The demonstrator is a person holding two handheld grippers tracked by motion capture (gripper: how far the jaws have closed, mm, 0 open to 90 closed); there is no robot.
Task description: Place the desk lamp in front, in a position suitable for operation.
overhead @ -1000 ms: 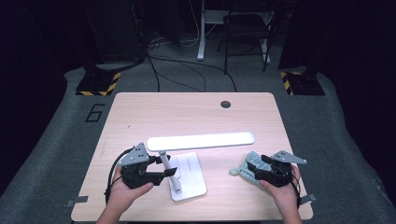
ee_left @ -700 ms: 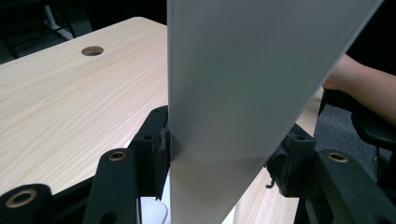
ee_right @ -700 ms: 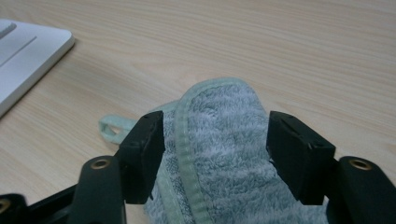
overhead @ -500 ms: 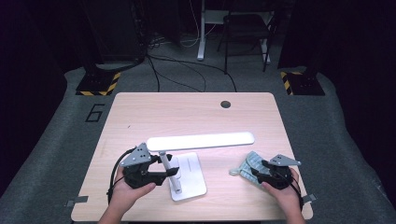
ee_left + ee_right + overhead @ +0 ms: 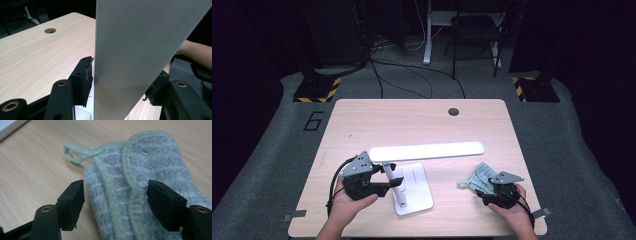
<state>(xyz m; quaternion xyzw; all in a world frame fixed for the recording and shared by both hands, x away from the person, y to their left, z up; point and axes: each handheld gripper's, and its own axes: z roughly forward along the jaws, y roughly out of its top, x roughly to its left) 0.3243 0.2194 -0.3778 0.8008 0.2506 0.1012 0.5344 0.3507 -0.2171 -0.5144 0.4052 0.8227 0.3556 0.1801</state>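
Lamp-cleaning work stands at its start: the left gripper [image 5: 384, 181] clamps the white desk lamp [image 5: 427, 150] at mid-table, while the right gripper [image 5: 116, 203], jaws just reopened, straddles the green-edged cloth [image 5: 140, 182] lying flat beside the lamp base. Picking up the cloth and wiping appear yet to come.

Wooden table [image 5: 412, 125], chair [image 5: 474, 30] behind

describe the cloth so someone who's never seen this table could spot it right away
On the wooden table, look at the near right corner, right of the white desk lamp. The cloth lies there, just ahead of the right claw, whose jaws stand open around its edge. It is the only soft thing: fluffy grey-green terry with a pale green hem and loop.
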